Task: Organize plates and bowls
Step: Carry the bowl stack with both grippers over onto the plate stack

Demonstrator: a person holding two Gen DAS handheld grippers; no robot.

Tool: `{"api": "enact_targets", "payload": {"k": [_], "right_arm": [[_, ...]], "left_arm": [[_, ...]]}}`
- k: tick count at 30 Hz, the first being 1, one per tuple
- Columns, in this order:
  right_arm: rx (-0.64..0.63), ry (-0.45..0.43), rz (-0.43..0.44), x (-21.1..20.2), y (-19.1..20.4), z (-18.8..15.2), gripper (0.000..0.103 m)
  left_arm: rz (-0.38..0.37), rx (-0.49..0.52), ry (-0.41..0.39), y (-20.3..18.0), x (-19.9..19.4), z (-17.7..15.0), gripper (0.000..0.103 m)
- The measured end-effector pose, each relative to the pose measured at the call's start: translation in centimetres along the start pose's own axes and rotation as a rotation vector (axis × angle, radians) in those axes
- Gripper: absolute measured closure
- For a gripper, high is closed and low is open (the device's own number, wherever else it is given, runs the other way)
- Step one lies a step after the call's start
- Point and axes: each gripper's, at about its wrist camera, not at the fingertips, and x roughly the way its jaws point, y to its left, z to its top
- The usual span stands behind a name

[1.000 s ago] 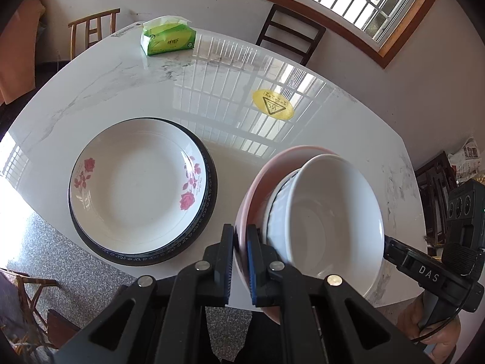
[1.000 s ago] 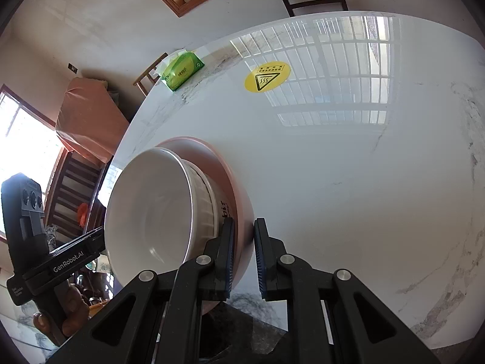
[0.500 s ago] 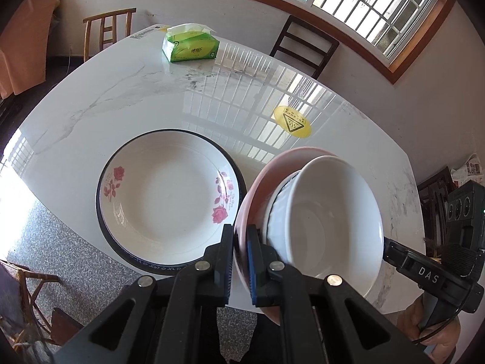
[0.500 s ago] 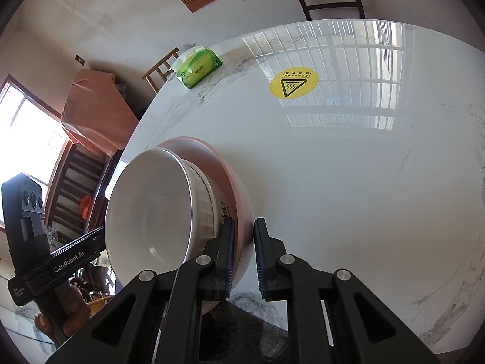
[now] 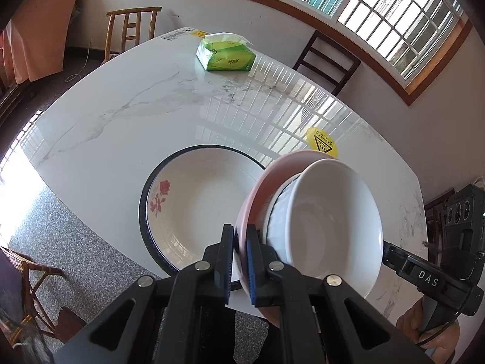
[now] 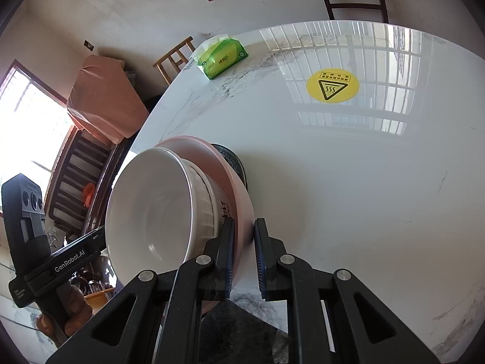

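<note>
A pink plate with a white bowl in it is held in the air, level between both grippers. My left gripper is shut on the plate's left rim. My right gripper is shut on its right rim; the bowl sits left of its fingers. A rose-patterned plate with a dark rim lies on the white marble table, partly under the held stack. Only a sliver of its dark rim shows in the right wrist view.
A green tissue pack lies at the table's far side, also in the right wrist view. A yellow hot-surface sticker is on the table. Chairs stand around it. The table's near edge runs just below the rose plate.
Both grippers have carried the pink plate and bowl leftward, so the stack now overlaps the right part of the rose plate. Both grips are unchanged.
</note>
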Motion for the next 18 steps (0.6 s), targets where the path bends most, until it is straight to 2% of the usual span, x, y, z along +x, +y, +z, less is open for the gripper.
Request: {"api": "enact_targets", "payload": {"k": [18], "right_arm": [[-0.046,0.065,0.037,4.6,4.2,2.3,0.089]], "left_arm": [[0.036,-0.079,-0.017,5.2,0.0,2.1,0.097]]}}
